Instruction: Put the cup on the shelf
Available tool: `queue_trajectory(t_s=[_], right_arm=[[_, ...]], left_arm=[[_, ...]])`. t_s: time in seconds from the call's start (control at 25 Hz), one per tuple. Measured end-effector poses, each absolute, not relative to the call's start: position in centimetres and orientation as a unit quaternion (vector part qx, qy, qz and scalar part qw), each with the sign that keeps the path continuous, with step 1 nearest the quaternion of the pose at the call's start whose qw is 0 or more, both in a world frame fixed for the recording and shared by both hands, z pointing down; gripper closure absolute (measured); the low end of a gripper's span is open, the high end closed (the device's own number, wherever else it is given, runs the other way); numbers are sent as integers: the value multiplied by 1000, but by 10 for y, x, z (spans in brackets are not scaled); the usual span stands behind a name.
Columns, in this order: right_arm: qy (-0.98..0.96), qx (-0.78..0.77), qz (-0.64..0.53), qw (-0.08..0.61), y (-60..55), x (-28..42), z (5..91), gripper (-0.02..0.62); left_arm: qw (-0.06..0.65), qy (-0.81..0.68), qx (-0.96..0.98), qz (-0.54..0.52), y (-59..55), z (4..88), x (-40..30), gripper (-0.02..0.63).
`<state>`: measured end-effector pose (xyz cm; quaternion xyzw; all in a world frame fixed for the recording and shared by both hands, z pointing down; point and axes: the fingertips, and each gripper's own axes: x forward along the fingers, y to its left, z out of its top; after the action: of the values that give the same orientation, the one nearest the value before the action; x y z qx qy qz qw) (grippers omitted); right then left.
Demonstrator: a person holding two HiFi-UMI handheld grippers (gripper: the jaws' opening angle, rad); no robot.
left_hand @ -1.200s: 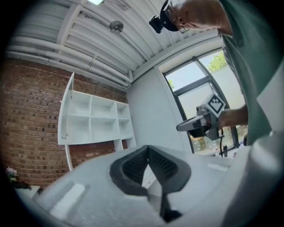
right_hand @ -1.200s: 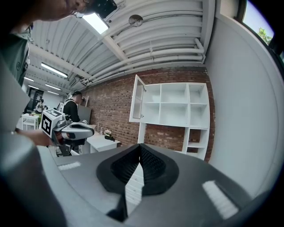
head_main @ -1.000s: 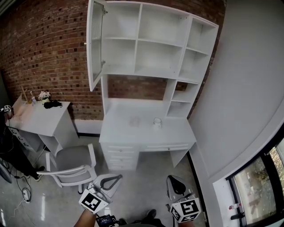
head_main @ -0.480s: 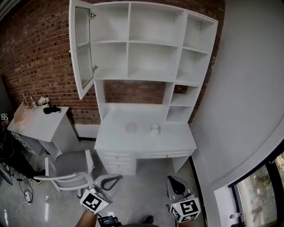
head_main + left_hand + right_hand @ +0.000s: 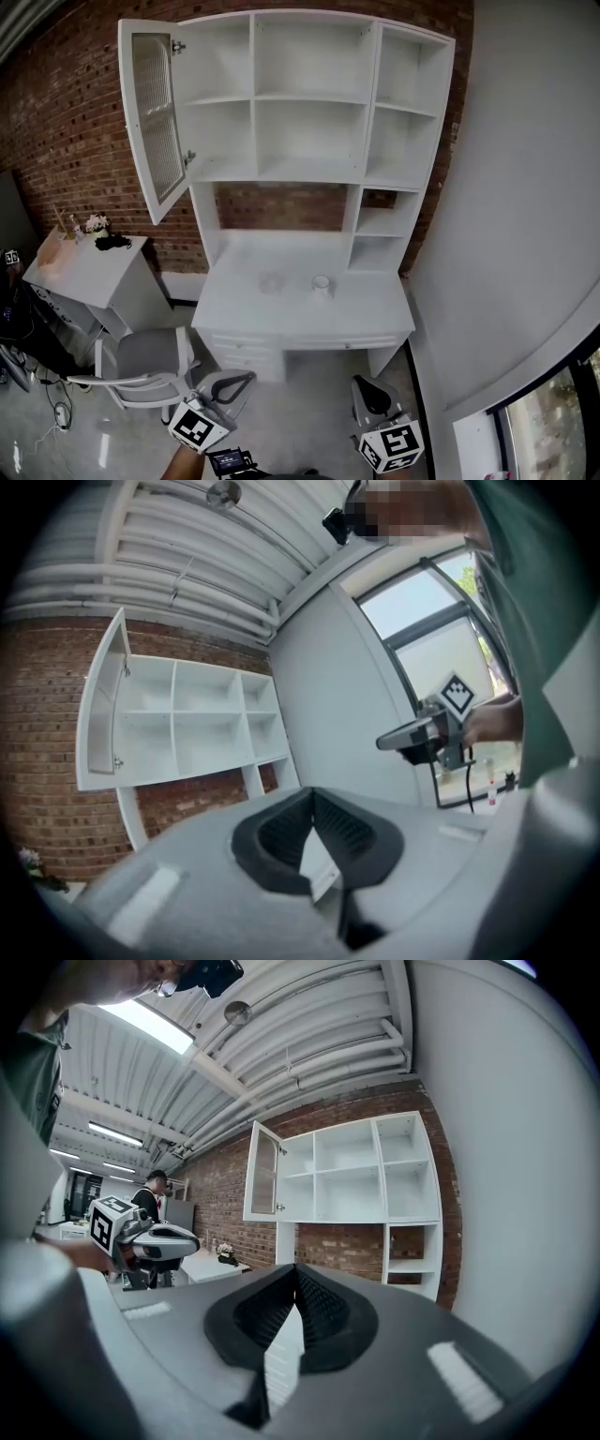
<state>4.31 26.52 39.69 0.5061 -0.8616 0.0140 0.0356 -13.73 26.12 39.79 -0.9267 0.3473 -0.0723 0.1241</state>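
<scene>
Cup [image 5: 322,285] stands upright on the white desk [image 5: 375,311], near the middle of the desk top and well apart from both grippers; from your position it lies at 12 o'clock. A faint clear object [image 5: 272,281], too blurred to identify, sits near the cup at its 9 o'clock. The shelf unit [image 5: 309,131] rises from the back of the desk, at 12 o'clock of the cup; its glazed door [image 5: 153,117] hangs open at 10 o'clock. An office chair [image 5: 145,354] stands on the floor at 8 o'clock of the desk.

Left gripper [image 5: 242,379]: jaws pressed together, nothing between them. Right gripper [image 5: 368,386]: jaws pressed together, nothing between them. You hold both low over the floor, short of the desk.

Step in hand, by judgement: approach; no grasp is begun. The next move calls for you to advance toward 12 o'clock until the cup is within reach; spread the jaws of one gripper before arrival, the right being on the nearer side; set the pads on either side of the cup wall; close; lift clear of the desk; carry to an open compartment. Keep off the clear object during the approach.
</scene>
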Motion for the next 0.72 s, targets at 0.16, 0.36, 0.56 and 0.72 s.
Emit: queue_trajectory(t_s=[0.16,0.36,0.56,0.72], right_arm=[[-860,509,23,27,255,69,404,589],[-855,517,38,25,234,90,412,589],[-845,532,44,30,208,100,416,589],[-838,542,42,34,189,105,415,589]], left_arm=[[126,343,-927,-83,250,400,-114,603],[119,337,-930,-89,223,401,-95,603],[122,329,-933,-81,188,403,-84,603],[115,320,-938,-69,157,405,-76,603]])
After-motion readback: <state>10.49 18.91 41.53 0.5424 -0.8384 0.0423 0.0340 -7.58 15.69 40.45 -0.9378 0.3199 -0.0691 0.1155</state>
